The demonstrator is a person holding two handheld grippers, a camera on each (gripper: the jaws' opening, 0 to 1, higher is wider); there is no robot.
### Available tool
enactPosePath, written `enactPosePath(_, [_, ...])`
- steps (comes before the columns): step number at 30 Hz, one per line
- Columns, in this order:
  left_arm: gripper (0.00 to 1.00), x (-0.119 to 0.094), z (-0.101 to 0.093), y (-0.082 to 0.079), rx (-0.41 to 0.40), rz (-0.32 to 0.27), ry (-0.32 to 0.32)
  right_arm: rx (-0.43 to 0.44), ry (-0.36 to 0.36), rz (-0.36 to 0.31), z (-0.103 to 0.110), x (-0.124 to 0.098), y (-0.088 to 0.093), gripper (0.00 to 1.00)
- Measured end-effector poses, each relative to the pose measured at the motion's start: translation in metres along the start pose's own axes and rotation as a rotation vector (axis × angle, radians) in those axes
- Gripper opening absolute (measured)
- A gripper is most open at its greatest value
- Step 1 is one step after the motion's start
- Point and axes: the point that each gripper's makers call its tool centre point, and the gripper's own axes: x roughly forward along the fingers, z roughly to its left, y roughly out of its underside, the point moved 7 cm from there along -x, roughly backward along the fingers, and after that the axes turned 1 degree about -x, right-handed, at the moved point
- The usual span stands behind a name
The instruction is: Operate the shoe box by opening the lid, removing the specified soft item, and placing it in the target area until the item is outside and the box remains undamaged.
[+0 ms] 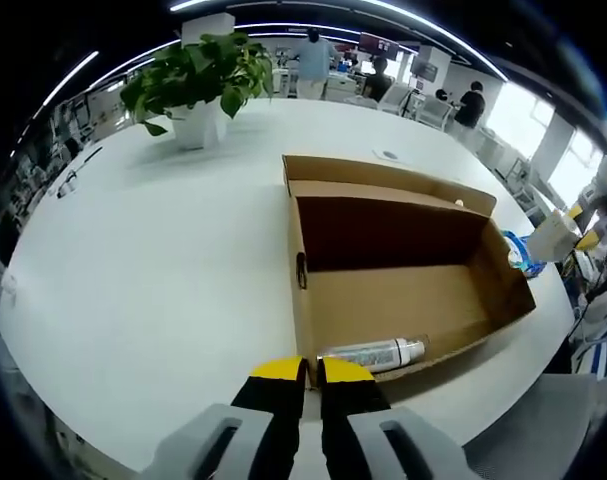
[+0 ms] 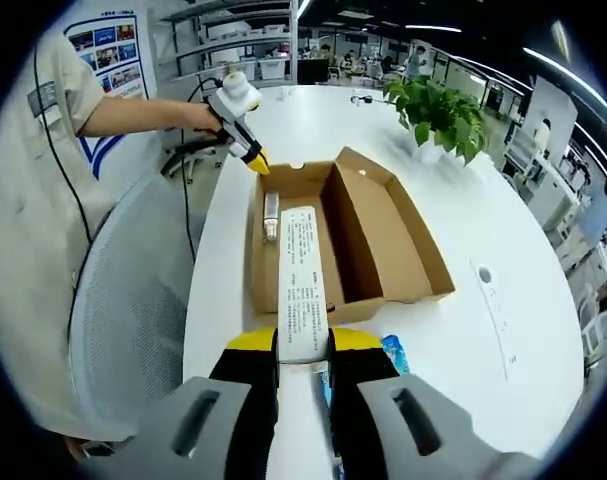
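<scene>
The brown shoe box (image 1: 403, 300) lies open on the white table, its lid (image 1: 383, 172) folded back. A white bottle (image 1: 373, 353) lies inside against the near wall. My left gripper (image 1: 311, 372) hovers just before that wall, shut with nothing between its yellow tips. My right gripper (image 2: 303, 345) is shut on a long flat white soft pack with printed text (image 2: 303, 285), which reaches forward over the end of the box (image 2: 383, 240). The bottle (image 2: 271, 215) lies in the box. A hand holds the left gripper (image 2: 255, 160) at the box's far corner.
A potted plant (image 1: 198, 80) stands on the table (image 1: 153, 260) beyond the box. A blue wrapper (image 2: 395, 353) lies by the box's end. A person and a grey mesh chair (image 2: 133, 300) are at the table's edge. People and desks fill the background.
</scene>
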Motion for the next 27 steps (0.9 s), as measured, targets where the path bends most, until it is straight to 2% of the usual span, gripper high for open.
enactPosePath(8, [0.05,0.001,0.0,-0.001,0.005,0.009,0.001,0.014,0.04,0.028,-0.013,-0.024,0.018,0.15])
enactPosePath(17, [0.05,0.002,0.002,-0.002,0.01,0.02,0.0,0.023,0.055,0.072,-0.023,-0.039,0.037,0.15])
enactPosePath(27, [0.05,0.003,0.002,-0.002,0.002,0.028,0.006,0.047,0.098,0.137,-0.048,-0.053,0.069,0.15])
